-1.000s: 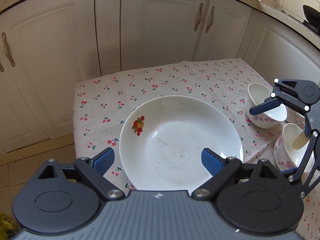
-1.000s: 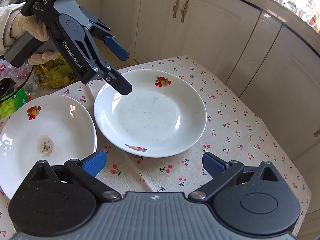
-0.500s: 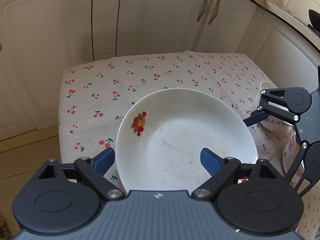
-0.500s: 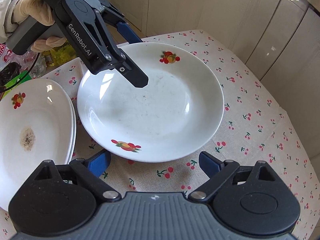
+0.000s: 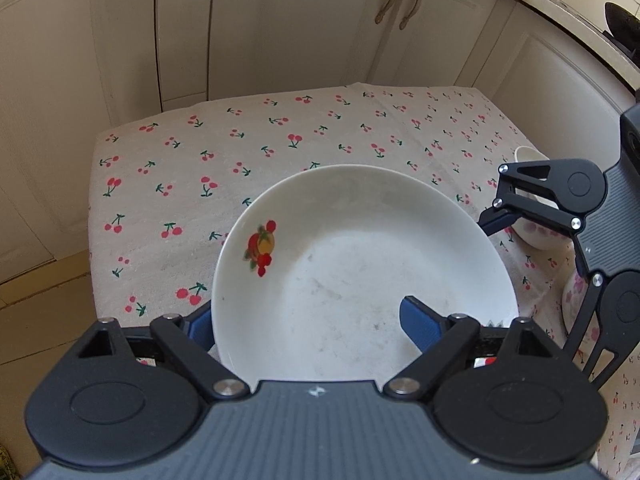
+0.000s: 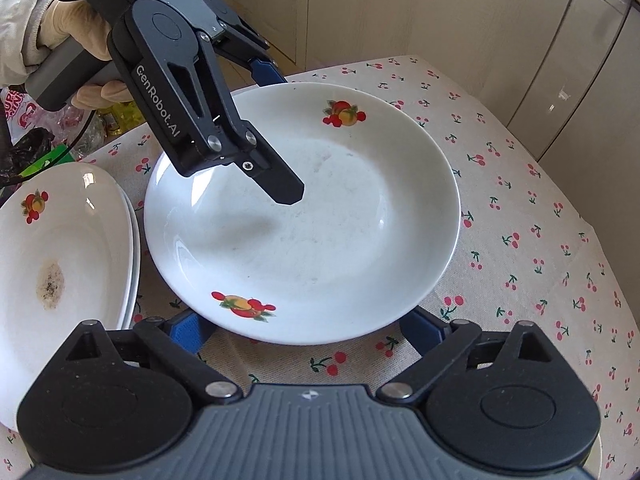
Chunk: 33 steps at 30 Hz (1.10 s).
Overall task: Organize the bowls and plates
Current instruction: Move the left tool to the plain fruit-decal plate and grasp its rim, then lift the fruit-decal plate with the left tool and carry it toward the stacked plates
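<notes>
I have my left gripper (image 6: pixel 276 136) straddling the far rim of the white fruit-printed deep plate (image 6: pixel 340 216), one finger inside, one outside. Its jaws have just been closing, though I cannot tell whether they pinch yet. My right gripper (image 6: pixel 304 332) is wide, its jaws just reopening, under the near rim. The plate lies on the cherry-print tablecloth (image 6: pixel 520 240). Beside it, a stack of matching plates (image 6: pixel 60 248) awaits; two small floral bowls (image 5: pixel 536 236) remain unsorted.
</notes>
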Available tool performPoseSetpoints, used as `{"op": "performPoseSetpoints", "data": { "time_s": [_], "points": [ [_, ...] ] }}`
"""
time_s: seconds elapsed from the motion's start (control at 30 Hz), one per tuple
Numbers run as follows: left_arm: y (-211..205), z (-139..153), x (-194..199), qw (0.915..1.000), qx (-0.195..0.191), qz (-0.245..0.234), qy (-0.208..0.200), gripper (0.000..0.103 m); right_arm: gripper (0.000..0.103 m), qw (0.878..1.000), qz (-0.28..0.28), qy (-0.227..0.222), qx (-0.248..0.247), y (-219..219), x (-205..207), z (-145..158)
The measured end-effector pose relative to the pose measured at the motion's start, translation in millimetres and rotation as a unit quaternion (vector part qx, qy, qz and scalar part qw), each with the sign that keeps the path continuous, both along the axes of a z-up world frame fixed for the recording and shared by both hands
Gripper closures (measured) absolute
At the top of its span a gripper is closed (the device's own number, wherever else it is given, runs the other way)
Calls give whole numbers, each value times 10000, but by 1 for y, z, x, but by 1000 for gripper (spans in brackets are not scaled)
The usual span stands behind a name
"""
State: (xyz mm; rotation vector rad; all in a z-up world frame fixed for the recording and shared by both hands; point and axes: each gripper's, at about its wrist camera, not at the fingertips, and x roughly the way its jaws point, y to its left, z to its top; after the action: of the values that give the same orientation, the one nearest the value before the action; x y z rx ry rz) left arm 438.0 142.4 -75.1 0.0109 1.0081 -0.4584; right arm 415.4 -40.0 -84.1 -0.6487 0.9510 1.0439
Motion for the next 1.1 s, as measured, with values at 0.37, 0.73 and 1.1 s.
{"op": "performPoseSetpoints", "data": {
  "time_s": [0.37, 0.73, 1.1],
  "points": [
    [0, 0, 7, 9999, -92, -127, 35, 12, 4, 9997, 22, -193, 179, -1, -7, 2],
    [2, 1, 6, 9996, -201, -174, 80, 12, 4, 9980, -98, -356, 522, -13, -18, 11],
    [0, 10, 0, 9995, -276, -180, -5, 12, 4, 9971, -147, -476, 582, -15, -23, 17]
  ]
}}
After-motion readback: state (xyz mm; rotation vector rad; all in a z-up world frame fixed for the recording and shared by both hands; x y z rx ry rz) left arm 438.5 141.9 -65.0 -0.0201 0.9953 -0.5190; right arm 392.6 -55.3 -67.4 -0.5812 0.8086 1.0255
